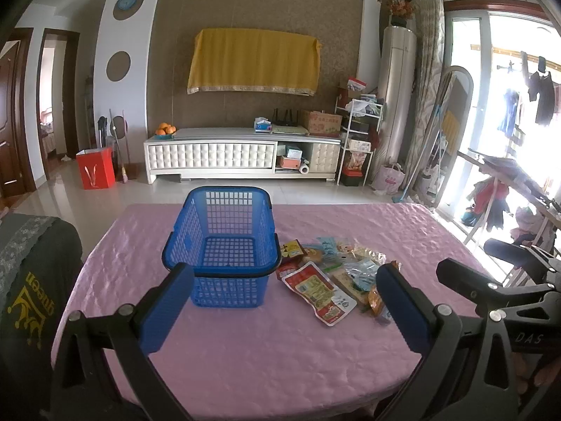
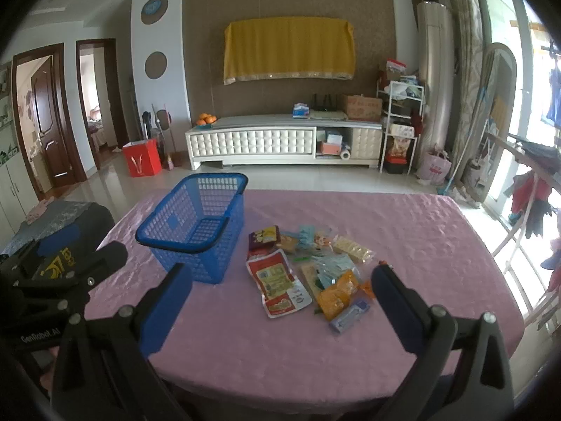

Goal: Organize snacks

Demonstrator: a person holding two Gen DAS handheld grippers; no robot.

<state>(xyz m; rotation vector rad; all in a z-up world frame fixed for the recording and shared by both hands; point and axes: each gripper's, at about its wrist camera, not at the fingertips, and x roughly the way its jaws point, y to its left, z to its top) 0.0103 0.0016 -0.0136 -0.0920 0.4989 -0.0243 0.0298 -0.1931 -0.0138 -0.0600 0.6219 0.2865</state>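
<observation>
A blue plastic basket (image 1: pixel 224 245) stands empty on the pink tablecloth (image 1: pixel 245 351), also in the right wrist view (image 2: pixel 196 224). To its right lies a pile of snack packets (image 1: pixel 336 273), with a red-and-white pouch (image 1: pixel 319 291) nearest; the pile shows in the right wrist view (image 2: pixel 315 273) with the red pouch (image 2: pixel 277 284) and an orange packet (image 2: pixel 338 298). My left gripper (image 1: pixel 284 308) is open and empty, above the table short of the basket. My right gripper (image 2: pixel 280 308) is open and empty, short of the snacks. The right gripper's body (image 1: pixel 491 294) shows in the left view.
A dark cloth-covered chair back (image 1: pixel 31 280) stands at the table's left edge. Beyond the table are tiled floor, a white TV cabinet (image 1: pixel 242 154) and a red bag (image 1: pixel 95 167). A drying rack (image 1: pixel 508 182) and balcony door are at the right.
</observation>
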